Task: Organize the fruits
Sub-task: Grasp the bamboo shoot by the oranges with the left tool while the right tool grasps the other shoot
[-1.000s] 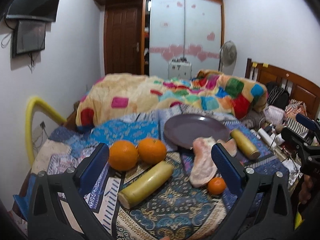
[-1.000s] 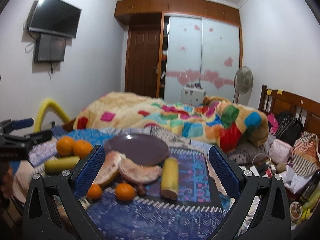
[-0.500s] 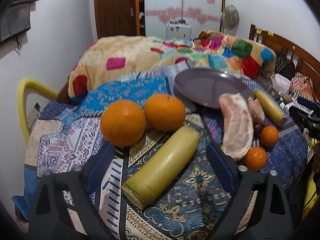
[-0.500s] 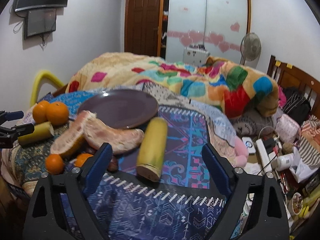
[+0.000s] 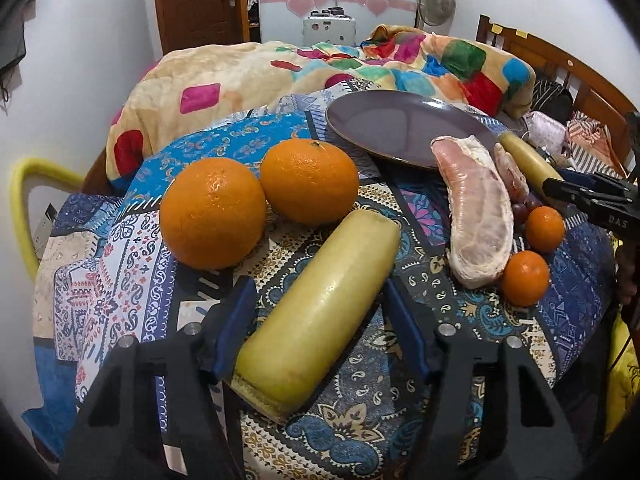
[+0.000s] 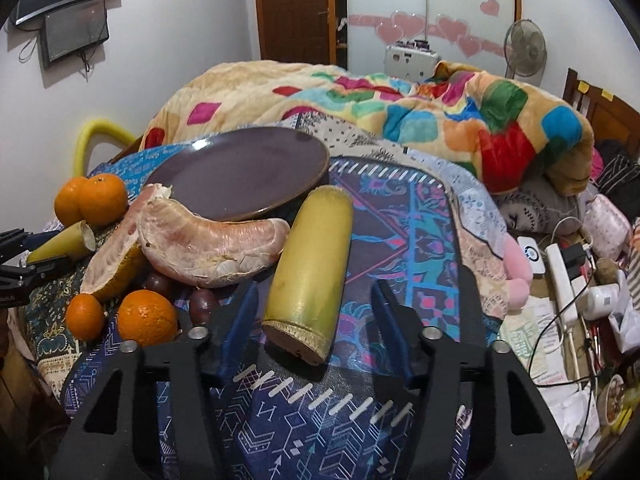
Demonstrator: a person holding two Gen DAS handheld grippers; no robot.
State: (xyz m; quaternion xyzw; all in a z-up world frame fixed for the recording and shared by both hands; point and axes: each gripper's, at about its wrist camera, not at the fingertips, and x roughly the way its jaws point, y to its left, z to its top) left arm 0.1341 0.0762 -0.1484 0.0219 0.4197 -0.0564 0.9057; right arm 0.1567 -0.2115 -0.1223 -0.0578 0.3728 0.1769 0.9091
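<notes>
Two pale yellow-green cut cane cylinders are lying on the patterned bedcloth. The left cylinder, just in front of two large oranges, is sitting between the closing jaws of the left gripper; the pads are flanking it, not yet pressing. The right cylinder, beside the pink pomelo segments, is likewise framed by the narrowing right gripper. The grasping step seems underway; next, both likely need lifting toward the empty dark purple plate.

Two oranges lie left of the plate, with pomelo segments before its right rim.
</notes>
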